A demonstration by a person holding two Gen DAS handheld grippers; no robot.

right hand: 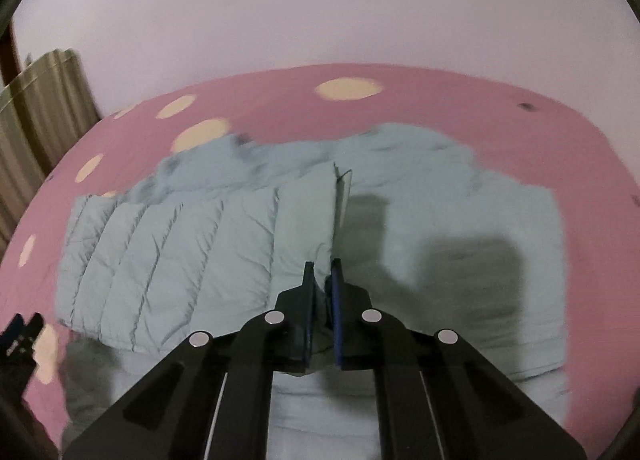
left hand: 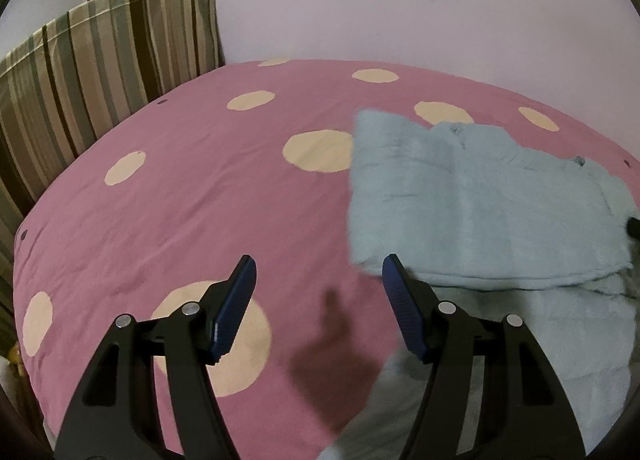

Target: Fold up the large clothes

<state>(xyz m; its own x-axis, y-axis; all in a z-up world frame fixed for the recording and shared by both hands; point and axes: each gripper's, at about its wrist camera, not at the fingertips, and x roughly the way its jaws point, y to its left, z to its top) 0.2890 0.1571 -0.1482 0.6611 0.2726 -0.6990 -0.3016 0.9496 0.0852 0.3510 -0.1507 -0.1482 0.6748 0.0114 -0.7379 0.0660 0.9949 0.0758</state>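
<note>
The left tongs (left hand: 318, 272) hang released over the pink spotted bed (left hand: 192, 187), nothing between them. The pale blue quilted jacket (right hand: 280, 227) lies spread on the bed; the right tongs (right hand: 322, 274) are clenched on its folded edge.

Pale blue jacket (right hand: 192, 244), pink bedspread (left hand: 192, 187) with cream dots, striped olive-brown cloth (left hand: 100, 59).

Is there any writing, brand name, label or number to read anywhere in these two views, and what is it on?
None can be read.
Pale blue jacket: a light tag-like flap shows, too blurred to tell any print.
Pink spotted bedcover: only dots, no text.
Striped cloth: no text.
</note>
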